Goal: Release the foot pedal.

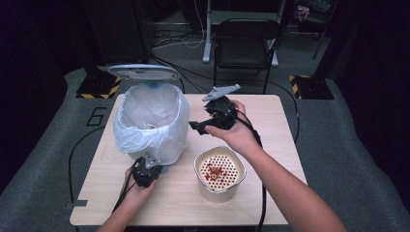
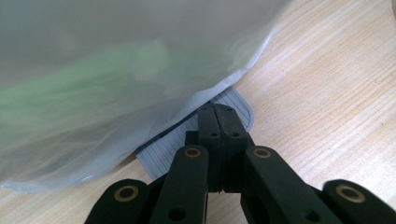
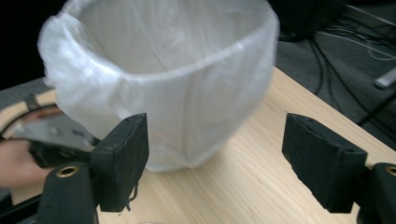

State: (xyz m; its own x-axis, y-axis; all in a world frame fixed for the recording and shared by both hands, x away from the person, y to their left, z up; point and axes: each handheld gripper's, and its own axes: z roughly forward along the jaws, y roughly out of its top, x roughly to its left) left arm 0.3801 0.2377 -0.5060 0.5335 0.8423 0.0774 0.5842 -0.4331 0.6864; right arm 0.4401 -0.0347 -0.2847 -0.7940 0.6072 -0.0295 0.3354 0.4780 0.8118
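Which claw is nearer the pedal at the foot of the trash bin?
Left. The left claw is shut with its tips on the pedal; the right claw is open in the air beside the trash bin.

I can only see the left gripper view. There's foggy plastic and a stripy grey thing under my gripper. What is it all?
Observer: The plastic is a bag-lined bin. Your shut left gripper rests on its grey pedal.
Operator: Is the bin open?
Observer: Yes, its lid stands up behind the mouth.
Operator: Where's my other gripper?
Observer: The right gripper is open and empty, and it points at the bin's side.
Operator: Anything else on the table?
Observer: A cup with a holed insert and red bits on it stands right of the bin.
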